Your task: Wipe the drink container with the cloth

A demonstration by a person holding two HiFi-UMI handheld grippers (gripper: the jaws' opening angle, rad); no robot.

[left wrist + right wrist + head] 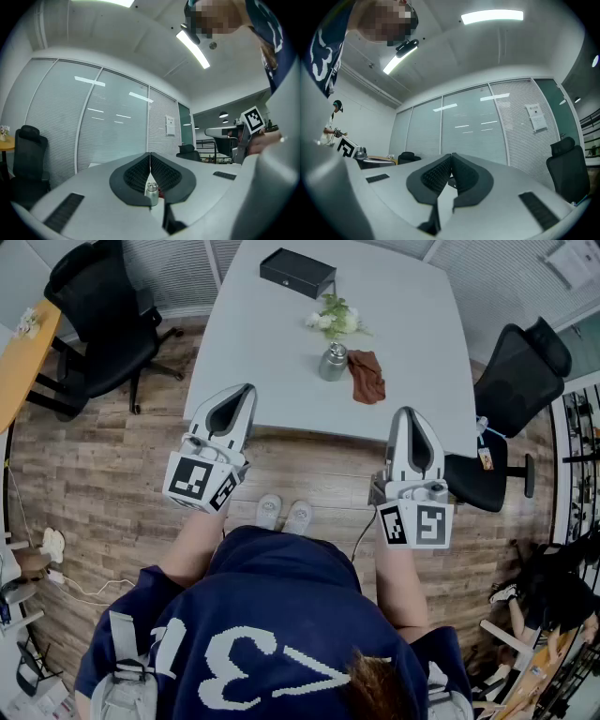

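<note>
Drink container (pixel 332 363): small metallic flask with a narrow cap, upright on the white counter (pixel 412 324), toward the near edge. Rust-brown cloth (pixel 366 376) lies crumpled just beside it on the right; can't tell if they touch. White flower sprig (pixel 335 318) sits just behind, black box (pixel 297 272) at the far edge. Left gripper (pixel 244 392) and right gripper (pixel 405 414) hover at the near edge, well apart from both items. Fingers (pixel 135 176) closed on both, nothing between. Black chairs (pixel 98 315) flank the counter.
</note>
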